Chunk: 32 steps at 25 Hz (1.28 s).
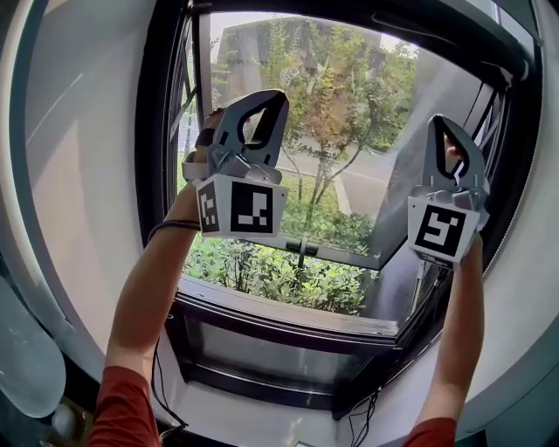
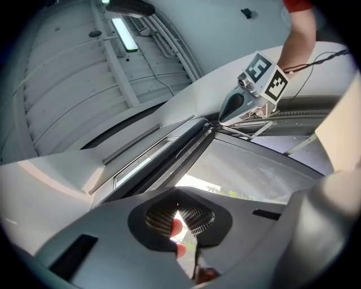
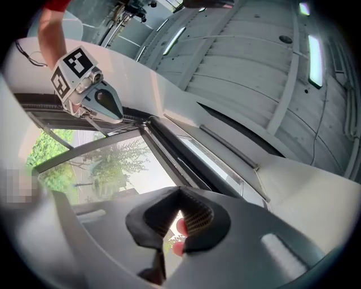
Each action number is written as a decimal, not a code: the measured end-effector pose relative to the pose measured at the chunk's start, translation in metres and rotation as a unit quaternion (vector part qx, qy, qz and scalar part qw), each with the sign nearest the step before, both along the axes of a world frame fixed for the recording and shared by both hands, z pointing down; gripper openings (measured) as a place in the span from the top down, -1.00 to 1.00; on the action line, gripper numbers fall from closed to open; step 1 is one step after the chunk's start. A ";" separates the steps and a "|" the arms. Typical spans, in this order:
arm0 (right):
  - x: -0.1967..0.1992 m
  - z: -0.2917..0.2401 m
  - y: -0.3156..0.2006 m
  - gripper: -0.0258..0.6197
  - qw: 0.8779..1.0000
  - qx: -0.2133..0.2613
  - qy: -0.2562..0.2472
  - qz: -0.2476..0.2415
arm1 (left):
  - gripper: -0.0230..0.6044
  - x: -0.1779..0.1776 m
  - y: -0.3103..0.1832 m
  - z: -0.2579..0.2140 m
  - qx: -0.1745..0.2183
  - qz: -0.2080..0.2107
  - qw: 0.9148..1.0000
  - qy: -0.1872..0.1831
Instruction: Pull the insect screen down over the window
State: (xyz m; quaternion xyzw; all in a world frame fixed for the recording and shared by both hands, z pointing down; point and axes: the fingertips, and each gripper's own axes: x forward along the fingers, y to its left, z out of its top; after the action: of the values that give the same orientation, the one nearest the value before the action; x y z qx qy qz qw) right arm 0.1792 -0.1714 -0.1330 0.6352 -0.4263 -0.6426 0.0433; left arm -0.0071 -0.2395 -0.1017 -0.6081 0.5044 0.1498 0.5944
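Observation:
The window stands open onto trees and shrubs. I cannot make out any screen mesh drawn over it; only the dark top frame shows above. Both grippers are raised high in front of the opening. My left gripper points up at the upper left and is shut, with nothing between its jaws. My right gripper is up at the right, also shut and holding nothing. In the left gripper view, the right gripper's tip sits close against the top frame's corner.
An opened glass sash swings outward at the right. The sill runs below, with cables hanging down the wall. A thin rod lies along the wall above the frame, and ceiling lights are overhead.

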 end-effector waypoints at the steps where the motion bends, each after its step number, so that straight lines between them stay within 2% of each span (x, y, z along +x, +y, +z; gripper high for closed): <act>1: 0.001 -0.007 -0.002 0.89 1.000 0.001 0.004 0.004 | 0.91 0.000 0.000 -0.006 0.005 -0.008 1.000 -0.003; 7: 0.015 -0.042 -0.012 0.89 0.998 -0.003 0.013 0.058 | 0.91 0.000 -0.005 -0.037 0.030 -0.069 0.997 -0.025; 12: 0.025 -0.065 -0.019 0.89 0.995 -0.009 0.019 0.100 | 0.91 0.000 -0.004 -0.060 0.047 -0.092 0.994 -0.041; 17: 0.032 -0.089 -0.020 0.89 0.991 -0.006 0.025 0.131 | 0.90 -0.002 -0.015 -0.083 0.031 -0.118 0.992 -0.040; 20: 0.037 -0.101 -0.026 0.89 0.988 -0.022 0.027 0.152 | 0.90 -0.001 -0.026 -0.093 0.026 -0.149 0.987 -0.057; 22: 0.040 -0.109 -0.030 0.88 0.985 -0.035 0.028 0.165 | 0.80 -0.002 -0.028 -0.102 0.030 -0.167 0.983 -0.064; 23: 0.041 -0.111 -0.032 0.75 0.983 -0.043 0.029 0.173 | 0.77 -0.002 -0.027 -0.107 0.033 -0.170 0.983 -0.063; 25: 0.046 -0.114 -0.036 0.70 0.977 -0.057 0.036 0.200 | 0.71 -0.003 -0.028 -0.117 0.030 -0.179 0.981 -0.063; 29: 0.045 -0.117 -0.047 0.55 0.967 -0.073 0.057 0.239 | 0.49 -0.008 -0.048 -0.126 -0.004 -0.229 0.969 -0.096; 32: 0.043 -0.122 -0.050 0.46 0.963 -0.075 0.068 0.251 | 0.40 -0.009 -0.053 -0.137 -0.011 -0.251 0.962 -0.108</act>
State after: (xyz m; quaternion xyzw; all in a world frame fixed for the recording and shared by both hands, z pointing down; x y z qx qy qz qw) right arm 0.2224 -0.2217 -0.2547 0.6714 -0.2964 -0.6191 0.2795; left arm -0.0159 -0.2926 -0.2391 -0.4811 0.5753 -0.0759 0.6571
